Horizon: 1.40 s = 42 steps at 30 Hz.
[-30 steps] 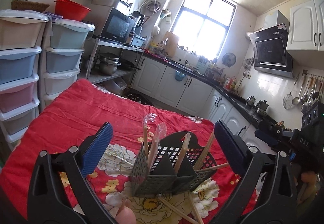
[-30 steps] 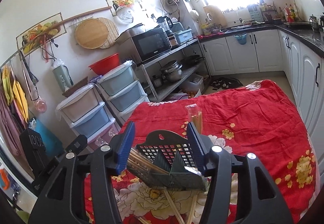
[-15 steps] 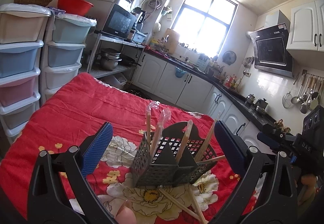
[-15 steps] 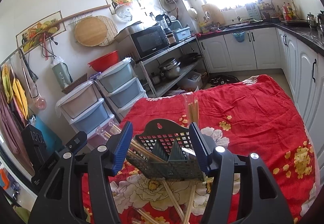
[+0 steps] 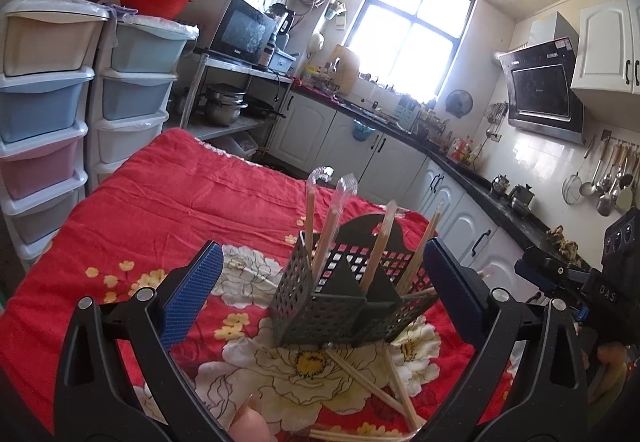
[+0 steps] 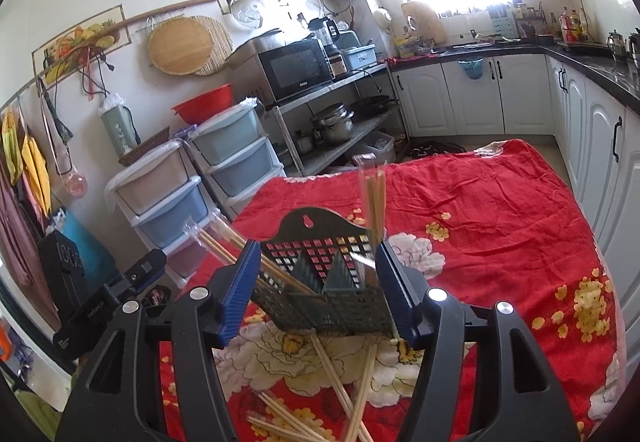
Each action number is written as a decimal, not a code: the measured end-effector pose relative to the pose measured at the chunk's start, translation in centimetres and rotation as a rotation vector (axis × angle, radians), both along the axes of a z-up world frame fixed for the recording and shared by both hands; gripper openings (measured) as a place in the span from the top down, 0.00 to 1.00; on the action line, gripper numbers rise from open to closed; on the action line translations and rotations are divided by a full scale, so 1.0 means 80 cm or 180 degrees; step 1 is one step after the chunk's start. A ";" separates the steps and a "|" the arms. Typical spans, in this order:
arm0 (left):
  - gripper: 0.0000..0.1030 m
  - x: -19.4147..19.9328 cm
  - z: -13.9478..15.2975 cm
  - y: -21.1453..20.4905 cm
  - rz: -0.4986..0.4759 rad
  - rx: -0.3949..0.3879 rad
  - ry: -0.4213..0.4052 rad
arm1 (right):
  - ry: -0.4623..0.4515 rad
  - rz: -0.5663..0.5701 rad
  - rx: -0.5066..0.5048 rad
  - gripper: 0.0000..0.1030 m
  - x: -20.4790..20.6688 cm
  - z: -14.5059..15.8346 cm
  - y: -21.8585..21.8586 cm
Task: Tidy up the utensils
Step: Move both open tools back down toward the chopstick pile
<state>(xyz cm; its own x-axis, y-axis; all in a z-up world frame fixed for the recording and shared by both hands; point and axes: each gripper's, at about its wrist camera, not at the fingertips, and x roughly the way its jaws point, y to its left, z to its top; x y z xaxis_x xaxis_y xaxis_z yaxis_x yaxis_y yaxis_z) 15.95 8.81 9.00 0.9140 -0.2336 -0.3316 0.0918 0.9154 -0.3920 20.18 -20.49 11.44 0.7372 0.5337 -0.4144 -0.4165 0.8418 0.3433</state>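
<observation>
A dark grey perforated utensil holder [image 5: 332,306] stands on the red flowered cloth [image 5: 160,218]. Several chopsticks in clear wrappers [image 5: 332,214] lean in its compartments. My left gripper [image 5: 320,246] is open wide, and the holder sits just beyond its fingertips with nothing held. In the right wrist view the same holder [image 6: 320,306] shows between the blue pads of my right gripper [image 6: 318,244], which is open and appears to stop short of it. Loose bare chopsticks [image 6: 344,382] lie crossed on the cloth in front of the holder. Each gripper sees the other at its frame edge.
Stacked plastic drawers [image 5: 44,114] stand past the table's left side. A metal rack with a microwave [image 5: 240,30] and pots is behind them. White cabinets under a dark counter [image 5: 460,166] run along the far and right walls. A fingertip [image 5: 248,422] shows at the bottom edge.
Both grippers have sunk a little toward the table, so the holder sits higher in each view and more loose chopsticks show. The holder has kept its place.
</observation>
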 end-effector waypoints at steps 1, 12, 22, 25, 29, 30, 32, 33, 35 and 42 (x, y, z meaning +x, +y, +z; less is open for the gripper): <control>0.10 -0.001 -0.003 0.000 0.0004 -0.0003 0.0023 | 0.0010 0.0000 -0.0015 0.44 -0.001 -0.003 0.000; 0.10 -0.003 -0.039 -0.008 -0.0097 -0.0030 0.0318 | 0.0193 -0.0055 -0.0171 0.44 -0.008 -0.036 -0.009; 0.10 -0.011 -0.066 -0.018 -0.0229 -0.0041 0.0509 | 0.0308 0.0004 -0.0298 0.44 -0.019 -0.060 -0.005; 0.10 -0.013 -0.073 -0.021 -0.0252 -0.0042 0.0580 | 0.0351 0.0003 -0.0344 0.43 -0.022 -0.068 -0.006; 0.10 -0.015 -0.086 -0.026 -0.0298 -0.0074 0.0708 | 0.0434 0.0008 -0.0379 0.43 -0.023 -0.081 -0.006; 0.10 -0.016 -0.090 -0.027 -0.0317 -0.0077 0.0743 | 0.0448 0.0010 -0.0386 0.43 -0.023 -0.084 -0.006; 0.10 -0.018 -0.097 -0.031 -0.0352 -0.0088 0.0812 | 0.0494 0.0019 -0.0402 0.43 -0.022 -0.090 -0.006; 0.11 -0.018 -0.102 -0.032 -0.0375 -0.0100 0.0857 | 0.0521 0.0026 -0.0405 0.43 -0.021 -0.093 -0.006; 0.11 -0.021 -0.110 -0.035 -0.0397 -0.0120 0.0935 | 0.0584 0.0028 -0.0405 0.43 -0.019 -0.099 -0.006; 0.15 -0.025 -0.135 -0.036 -0.0488 -0.0248 0.1206 | 0.0683 0.0079 -0.0437 0.43 -0.019 -0.113 -0.002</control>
